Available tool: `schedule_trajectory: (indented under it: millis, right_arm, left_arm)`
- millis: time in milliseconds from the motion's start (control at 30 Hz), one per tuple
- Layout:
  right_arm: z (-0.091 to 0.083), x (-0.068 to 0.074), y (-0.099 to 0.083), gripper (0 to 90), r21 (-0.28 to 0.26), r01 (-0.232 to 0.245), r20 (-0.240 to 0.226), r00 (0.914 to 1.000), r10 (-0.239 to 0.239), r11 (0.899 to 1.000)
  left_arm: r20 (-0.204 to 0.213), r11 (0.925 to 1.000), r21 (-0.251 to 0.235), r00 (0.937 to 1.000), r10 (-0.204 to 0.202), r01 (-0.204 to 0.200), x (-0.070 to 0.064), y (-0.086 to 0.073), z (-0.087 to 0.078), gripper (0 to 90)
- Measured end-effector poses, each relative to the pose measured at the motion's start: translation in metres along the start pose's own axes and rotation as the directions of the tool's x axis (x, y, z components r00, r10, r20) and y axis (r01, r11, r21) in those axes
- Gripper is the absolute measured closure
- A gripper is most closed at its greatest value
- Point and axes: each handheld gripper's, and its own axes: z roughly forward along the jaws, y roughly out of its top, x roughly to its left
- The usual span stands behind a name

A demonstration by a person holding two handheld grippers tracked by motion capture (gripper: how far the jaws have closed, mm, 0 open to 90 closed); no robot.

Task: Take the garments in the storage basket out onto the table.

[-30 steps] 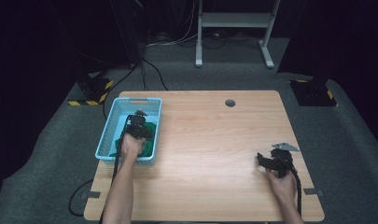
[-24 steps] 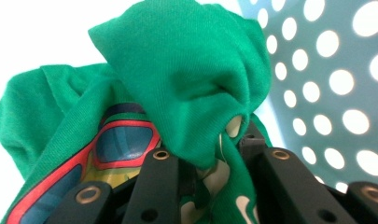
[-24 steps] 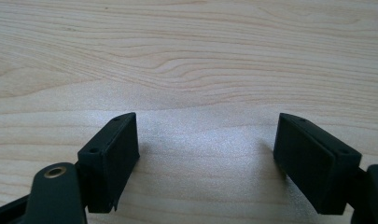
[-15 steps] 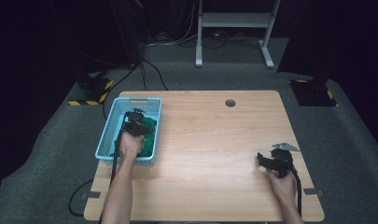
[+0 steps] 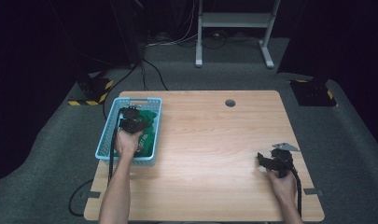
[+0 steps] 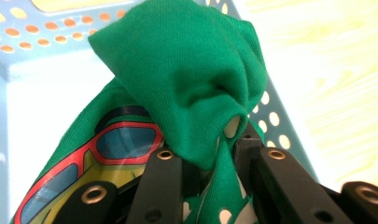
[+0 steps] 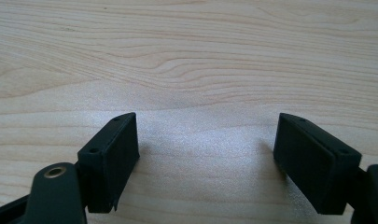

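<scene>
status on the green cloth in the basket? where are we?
Done: the left gripper has its fingers shut on a fold of the green cloth.
In hand: the cloth sits inside the blue basket, bunched above the fingers.
Left: it is not yet out on the table. The right gripper waits open above bare wood.

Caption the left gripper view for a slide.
Left gripper pinching a fold of green printed cloth inside the blue perforated basket.
</scene>
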Motion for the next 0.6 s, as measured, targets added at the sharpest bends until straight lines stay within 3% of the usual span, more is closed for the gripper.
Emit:
schedule_trajectory:
  millis: [233,367,600]
  right_arm:
    - [0.0,0.0,0.0,21.9,-0.001,-0.001,0.002,1.0,0.001,1.0]
    - [0.0,0.0,0.0,21.8,-0.001,-0.001,0.002,1.0,0.001,1.0]
    - [0.0,0.0,0.0,21.8,-0.001,-0.001,0.002,1.0,0.001,1.0]
  left_arm:
    - [0.017,0.9956,-0.093,0.9998,0.01,-0.008,-0.004,0.009,-0.023,77.6]
    - [0.054,0.9919,-0.127,0.9985,-0.002,0.009,-0.005,0.012,-0.033,77.6]
    - [0.069,0.983,-0.183,0.9976,0.007,0.006,-0.01,0.019,-0.046,77.6]
